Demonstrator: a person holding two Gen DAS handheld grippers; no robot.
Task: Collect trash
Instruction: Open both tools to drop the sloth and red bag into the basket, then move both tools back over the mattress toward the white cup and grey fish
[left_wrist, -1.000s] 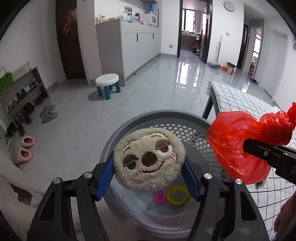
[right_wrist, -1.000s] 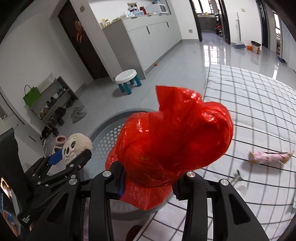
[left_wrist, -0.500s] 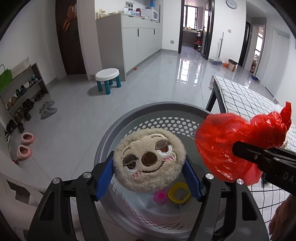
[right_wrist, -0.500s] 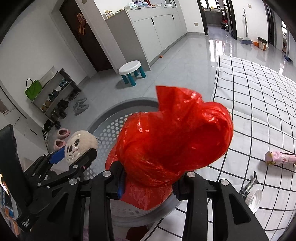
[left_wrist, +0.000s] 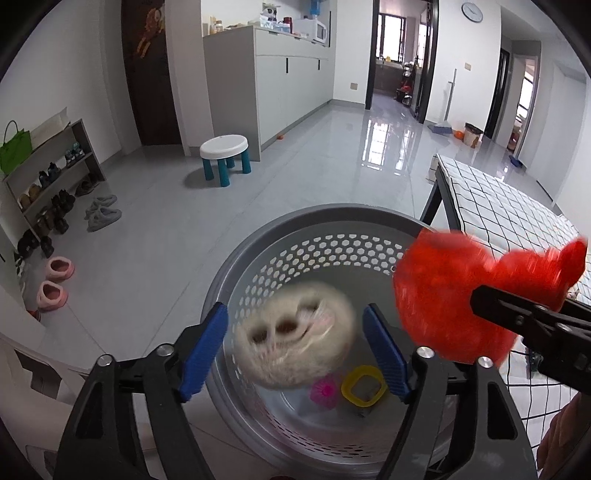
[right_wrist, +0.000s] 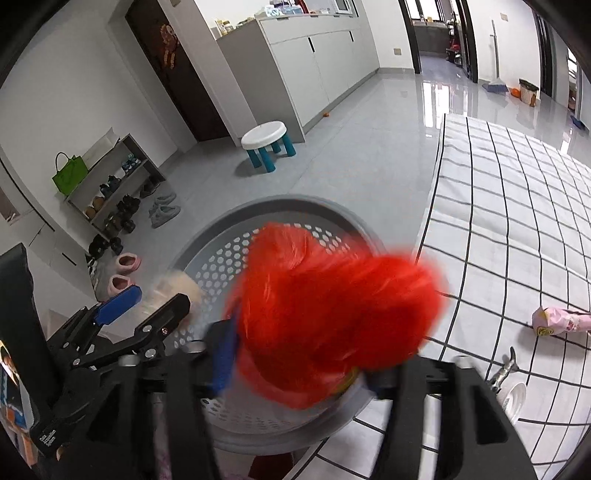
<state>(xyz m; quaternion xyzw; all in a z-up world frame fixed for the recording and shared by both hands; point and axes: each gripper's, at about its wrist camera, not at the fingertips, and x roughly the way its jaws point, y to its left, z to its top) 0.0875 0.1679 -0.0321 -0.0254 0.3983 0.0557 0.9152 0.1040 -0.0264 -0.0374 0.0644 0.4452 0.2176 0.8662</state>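
A grey perforated basket (left_wrist: 295, 221) stands on the floor below both grippers. My left gripper (left_wrist: 295, 347) is over it, its jaws opening. A beige plush face (left_wrist: 295, 336) blurs between the blue pads (left_wrist: 207, 343) with gaps on both sides, free of them. My right gripper (right_wrist: 295, 369) is over the basket rim (right_wrist: 258, 206), jaws opening too. The red plastic bag (right_wrist: 332, 314) is smeared with motion between them and looks loose. In the left wrist view the red bag (left_wrist: 461, 295) hangs by a black right finger (left_wrist: 495, 301). The left gripper (right_wrist: 151, 299) shows at left.
A yellow ring (left_wrist: 364, 386) and a pink toy (left_wrist: 325, 393) lie in the basket. A table with a checked cloth (right_wrist: 517, 221) stands on the right, with a pink wrapper (right_wrist: 557, 321) on it. A white stool (left_wrist: 223, 147), shoe rack (left_wrist: 48, 177) and pink slippers (left_wrist: 51, 291) stand further off.
Both pairs of jaws have widened. The plush has come off the left pads and sunk lower. The red bag has slipped from the right pads and blurs downward over the basket.
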